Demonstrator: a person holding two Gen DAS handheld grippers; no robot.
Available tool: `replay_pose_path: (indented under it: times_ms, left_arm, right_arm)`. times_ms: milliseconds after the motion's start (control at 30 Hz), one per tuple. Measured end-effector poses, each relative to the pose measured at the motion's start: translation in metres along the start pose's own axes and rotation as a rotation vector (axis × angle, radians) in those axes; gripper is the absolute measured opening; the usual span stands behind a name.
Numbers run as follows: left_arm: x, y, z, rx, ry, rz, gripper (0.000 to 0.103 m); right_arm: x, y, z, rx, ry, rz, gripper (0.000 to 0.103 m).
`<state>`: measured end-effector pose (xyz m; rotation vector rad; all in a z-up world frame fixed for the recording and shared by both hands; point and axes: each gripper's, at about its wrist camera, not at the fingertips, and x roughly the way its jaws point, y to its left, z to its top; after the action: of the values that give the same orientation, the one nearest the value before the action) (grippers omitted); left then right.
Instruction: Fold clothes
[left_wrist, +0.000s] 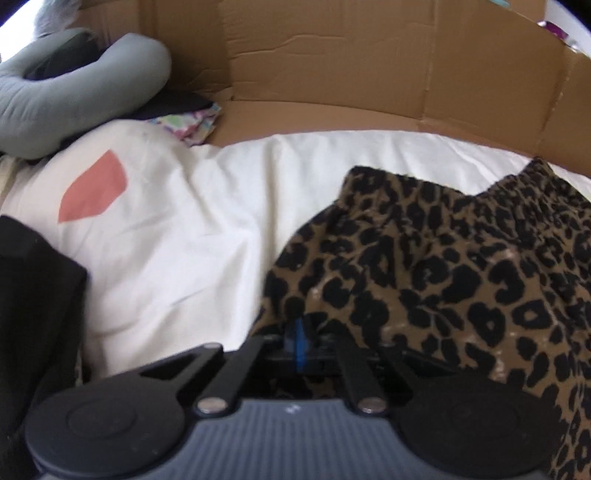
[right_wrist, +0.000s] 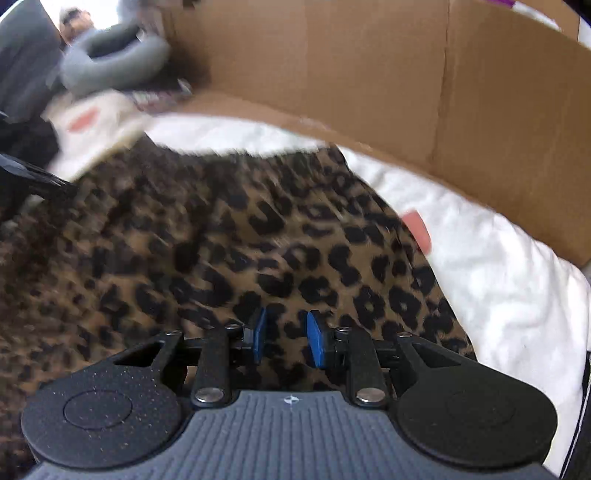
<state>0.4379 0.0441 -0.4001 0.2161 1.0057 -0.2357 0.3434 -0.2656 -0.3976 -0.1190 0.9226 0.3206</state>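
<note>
Leopard skirt (left_wrist: 443, 280) lies bunched on white bedding (left_wrist: 177, 251), by a cardboard wall (left_wrist: 332, 74). Left tongs (left_wrist: 301, 343) look pinched on its edge; right tongs (right_wrist: 284, 338) part-open over cloth, holding nothing. Risk: one-sided pull drags skirt askew, thin cloth slips.

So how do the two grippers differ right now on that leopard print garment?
The left gripper is shut on the leopard print garment at its edge; the right gripper is open, with its blue pads apart over the middle of the cloth. The left view is sharp; the right view is blurred. Both point toward the cardboard.
</note>
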Motion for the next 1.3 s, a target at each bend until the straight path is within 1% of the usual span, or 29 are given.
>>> replay_pose_path:
  times_ms: [67,167,200,300,367,467,600,667,700,733,833,900,967,1167,1300]
  left_arm:
    - [0.0,-0.001,0.001,0.001,0.004,0.019,0.003]
    - [-0.007,-0.005,0.005,-0.003,0.002,0.049,0.003]
    - [-0.01,-0.007,0.007,-0.005,0.001,0.059,0.003]
    - [-0.02,-0.01,0.004,-0.012,-0.021,0.045,0.011]
    - [-0.026,-0.012,0.001,-0.011,-0.026,0.038,0.012]
    - [-0.034,-0.008,-0.008,-0.035,-0.021,0.039,0.013]
    - [-0.049,0.006,-0.027,-0.08,-0.023,0.03,0.014]
    - [-0.057,0.01,-0.038,-0.085,-0.025,0.013,0.018]
    - [-0.06,0.012,-0.043,-0.083,-0.024,0.005,0.022]
    - [-0.061,0.014,-0.049,-0.084,-0.014,0.003,0.023]
    - [-0.061,0.019,-0.064,-0.087,0.028,0.018,0.024]
    - [-0.062,0.022,-0.072,-0.085,0.044,0.043,0.027]
    - [-0.064,0.026,-0.079,-0.086,0.05,0.063,0.03]
    - [-0.078,0.039,-0.102,-0.08,0.094,0.104,0.033]
    - [-0.091,0.046,-0.117,-0.062,0.118,0.11,0.033]
  right_arm:
    - [0.007,-0.003,0.0,0.016,0.012,-0.043,0.029]
    - [0.007,-0.011,0.008,0.073,0.003,-0.104,0.029]
    - [0.005,-0.013,0.009,0.089,-0.003,-0.1,0.029]
    - [-0.003,-0.011,0.008,0.107,-0.013,-0.08,0.029]
    - [-0.008,-0.009,0.005,0.114,-0.019,-0.064,0.029]
    - [-0.015,-0.005,0.002,0.124,-0.027,-0.041,0.029]
    - [-0.025,0.0,-0.003,0.135,-0.038,-0.011,0.029]
    - [-0.031,0.002,-0.008,0.128,-0.043,0.004,0.029]
    - [-0.034,0.003,-0.011,0.122,-0.045,0.009,0.029]
    - [-0.037,0.003,-0.013,0.112,-0.044,0.009,0.029]
    - [-0.045,0.002,-0.022,0.084,-0.031,-0.012,0.029]
    - [-0.051,-0.002,-0.03,0.069,-0.022,-0.036,0.029]
    - [-0.056,-0.009,-0.04,0.063,-0.016,-0.064,0.029]
    - [-0.069,-0.04,-0.069,0.062,0.033,-0.151,0.029]
    - [-0.077,-0.063,-0.088,0.13,0.072,-0.153,0.028]
